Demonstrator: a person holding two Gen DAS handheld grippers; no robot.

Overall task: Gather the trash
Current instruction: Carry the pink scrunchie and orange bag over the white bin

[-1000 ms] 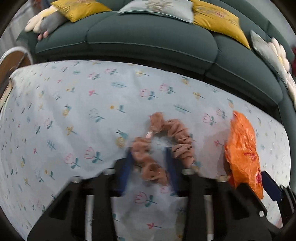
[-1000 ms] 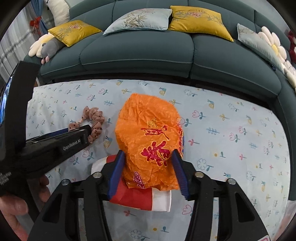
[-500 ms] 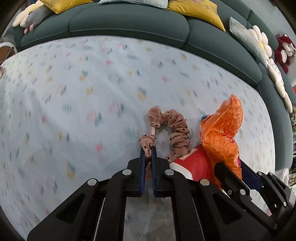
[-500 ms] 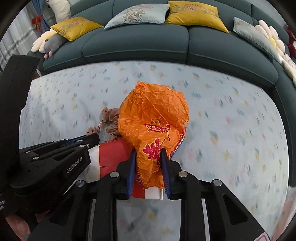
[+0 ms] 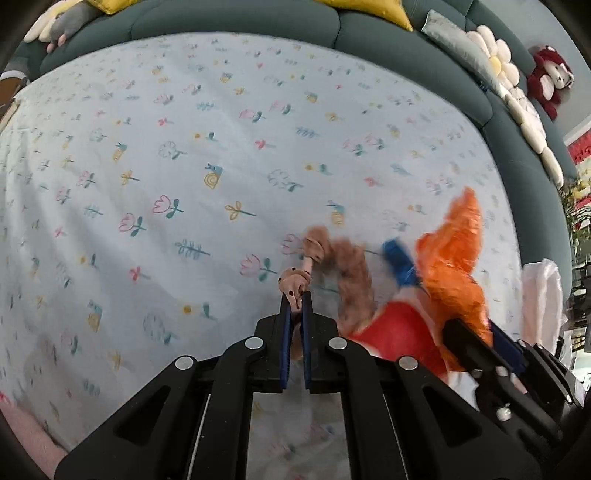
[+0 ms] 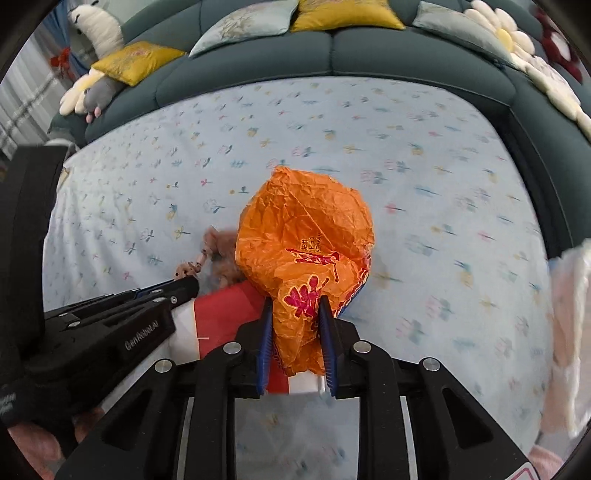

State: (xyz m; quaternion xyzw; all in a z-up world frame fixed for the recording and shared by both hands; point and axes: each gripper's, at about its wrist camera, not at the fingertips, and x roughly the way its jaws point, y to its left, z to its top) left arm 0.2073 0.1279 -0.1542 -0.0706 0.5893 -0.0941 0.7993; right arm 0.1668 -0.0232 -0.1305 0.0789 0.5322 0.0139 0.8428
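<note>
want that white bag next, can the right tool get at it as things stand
Probably not yet. The right tool is shut on the orange wrapper, so its jaws are full. The white bag lies off to its right at the cloth's edge with nothing between them, so once it drops the wrapper the way looks free.

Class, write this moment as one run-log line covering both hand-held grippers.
left hand-held gripper: shut on tan dotted fabric scrunchie | right hand-held gripper: shut on crumpled orange plastic bag | below: floral tablecloth

a home living room; green sofa [image 6: 369, 62], cushions [image 6: 343, 14], plush toys [image 5: 550, 79]
</note>
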